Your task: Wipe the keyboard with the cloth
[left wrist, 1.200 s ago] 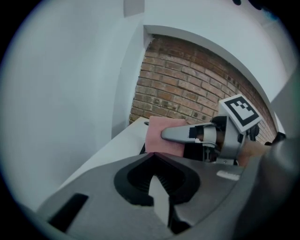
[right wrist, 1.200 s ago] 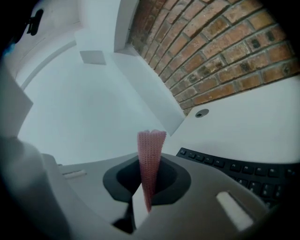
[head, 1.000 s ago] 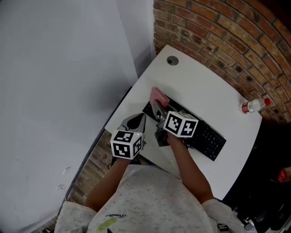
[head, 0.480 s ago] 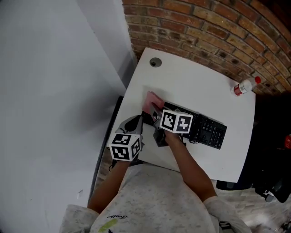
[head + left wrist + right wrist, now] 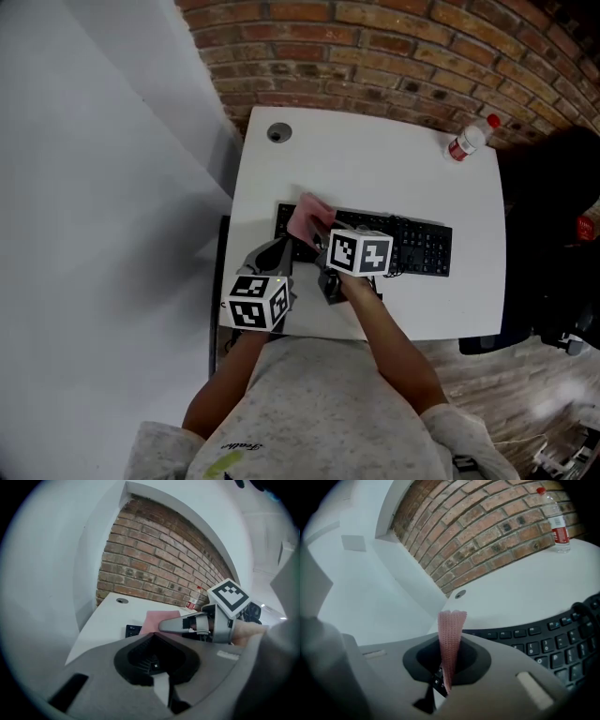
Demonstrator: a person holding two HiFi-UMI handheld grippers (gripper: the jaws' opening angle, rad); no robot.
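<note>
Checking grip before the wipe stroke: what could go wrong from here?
1. The right tongs pinch only a narrow fold of the pink cloth. Drag across the keyboard could pull it free.
2. The keyboard lies loose on the table. The left tongs are shut on nothing beside its left end, so a sideways stroke may skid it.

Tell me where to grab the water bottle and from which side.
Grip the bottle around its labelled middle, coming in level from the table's open side. It stands upright near the far corner with the brick wall close behind, so the round body likely suits a sideways pinch.
</note>
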